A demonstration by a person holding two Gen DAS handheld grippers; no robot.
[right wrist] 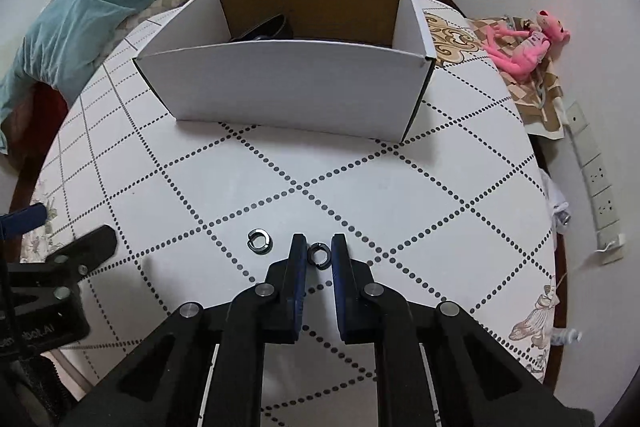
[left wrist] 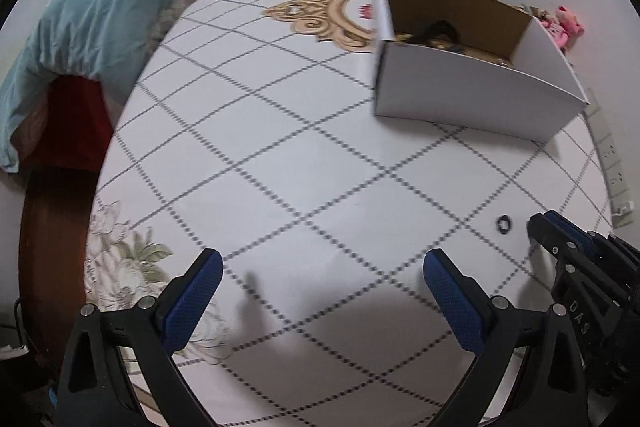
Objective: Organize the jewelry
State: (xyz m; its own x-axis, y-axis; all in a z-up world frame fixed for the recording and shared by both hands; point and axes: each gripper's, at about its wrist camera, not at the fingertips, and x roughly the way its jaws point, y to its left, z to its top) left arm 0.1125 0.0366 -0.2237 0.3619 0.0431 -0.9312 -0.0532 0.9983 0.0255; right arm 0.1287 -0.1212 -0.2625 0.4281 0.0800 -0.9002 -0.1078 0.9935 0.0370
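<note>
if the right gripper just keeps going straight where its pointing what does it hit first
The small dark ring lying between the right gripper fingertips comes first. Beyond it is bare table, then the front wall of the white box. The second ring sits left of that line.

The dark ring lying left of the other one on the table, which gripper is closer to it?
Right. The right gripper sits just beside the left ring, its fingers bracketing the second ring. The left gripper hangs open farther off to the left.

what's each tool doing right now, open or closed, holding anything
Left tool: open wide, holding nothing.
Right tool: nearly closed around a small dark ring on the table; firm grip cannot be told.
</note>
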